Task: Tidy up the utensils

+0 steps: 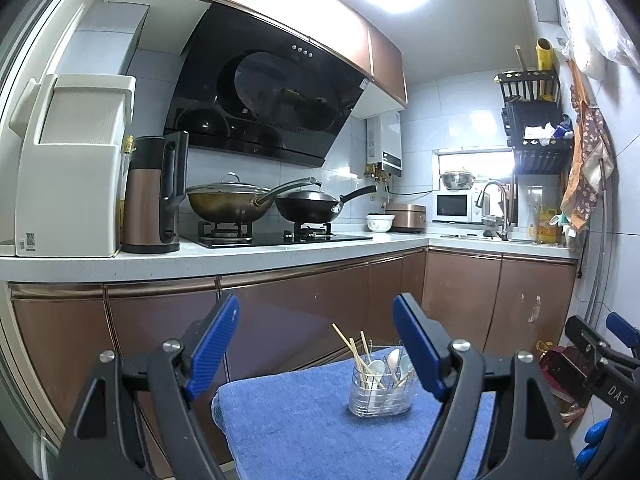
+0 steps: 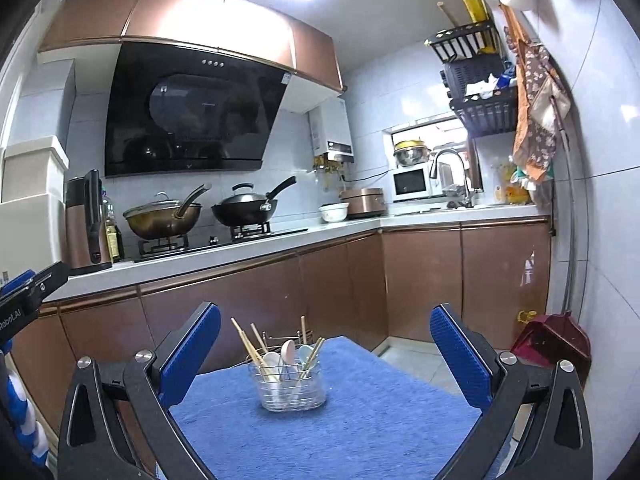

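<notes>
Both the left hand-held gripper (image 1: 316, 344) and right hand-held gripper (image 2: 326, 354) stand spread and empty, while the clear glass utensil holder (image 2: 293, 388) of wooden chopsticks (image 2: 250, 346) and white spoons (image 2: 287, 354) rests on the blue-towelled table (image 2: 360, 420) at twelve o'clock.

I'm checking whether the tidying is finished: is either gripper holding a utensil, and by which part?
Nothing is held. The left gripper and right gripper are open and empty; the utensil holder stands beyond them.
</notes>
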The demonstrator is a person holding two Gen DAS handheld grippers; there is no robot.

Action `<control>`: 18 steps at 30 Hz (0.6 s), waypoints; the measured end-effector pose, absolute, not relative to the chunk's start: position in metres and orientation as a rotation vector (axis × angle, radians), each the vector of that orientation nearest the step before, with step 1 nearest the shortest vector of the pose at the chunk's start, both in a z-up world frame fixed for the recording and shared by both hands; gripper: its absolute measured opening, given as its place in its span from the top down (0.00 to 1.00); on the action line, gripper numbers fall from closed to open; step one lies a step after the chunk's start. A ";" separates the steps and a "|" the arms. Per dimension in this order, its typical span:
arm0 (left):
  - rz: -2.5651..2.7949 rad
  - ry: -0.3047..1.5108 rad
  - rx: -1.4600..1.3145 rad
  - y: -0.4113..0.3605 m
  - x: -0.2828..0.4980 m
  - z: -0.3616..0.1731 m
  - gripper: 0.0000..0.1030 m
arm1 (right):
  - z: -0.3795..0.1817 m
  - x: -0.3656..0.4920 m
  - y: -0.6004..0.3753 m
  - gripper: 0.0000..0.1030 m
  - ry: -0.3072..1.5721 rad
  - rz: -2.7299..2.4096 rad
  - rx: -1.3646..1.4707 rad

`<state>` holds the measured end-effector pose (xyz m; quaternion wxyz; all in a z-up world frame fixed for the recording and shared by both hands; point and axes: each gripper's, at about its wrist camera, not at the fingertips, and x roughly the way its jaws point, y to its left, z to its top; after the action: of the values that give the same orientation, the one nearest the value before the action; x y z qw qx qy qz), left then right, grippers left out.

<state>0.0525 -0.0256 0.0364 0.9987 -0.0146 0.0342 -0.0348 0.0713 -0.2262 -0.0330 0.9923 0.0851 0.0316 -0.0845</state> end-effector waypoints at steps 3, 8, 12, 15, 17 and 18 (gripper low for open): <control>-0.069 0.068 -0.029 -0.026 0.052 0.036 0.24 | -0.033 0.068 -0.229 0.00 0.058 -0.186 0.171; -0.073 0.074 -0.035 -0.025 0.051 0.034 0.24 | -0.033 0.062 -0.235 0.00 0.056 -0.204 0.181; -0.072 0.072 -0.034 -0.025 0.049 0.032 0.24 | -0.033 0.060 -0.238 0.00 0.059 -0.224 0.183; -0.072 0.073 -0.036 -0.023 0.049 0.032 0.24 | -0.034 0.059 -0.240 0.00 0.064 -0.232 0.184; -0.071 0.075 -0.038 -0.022 0.049 0.031 0.24 | -0.035 0.058 -0.240 0.00 0.068 -0.236 0.180; -0.071 0.076 -0.039 -0.022 0.048 0.031 0.24 | -0.035 0.059 -0.239 0.00 0.070 -0.239 0.177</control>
<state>0.0480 -0.0223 0.0311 0.9985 -0.0193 0.0381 -0.0356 0.0587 -0.2391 -0.0348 0.9884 0.0879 0.0349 -0.1192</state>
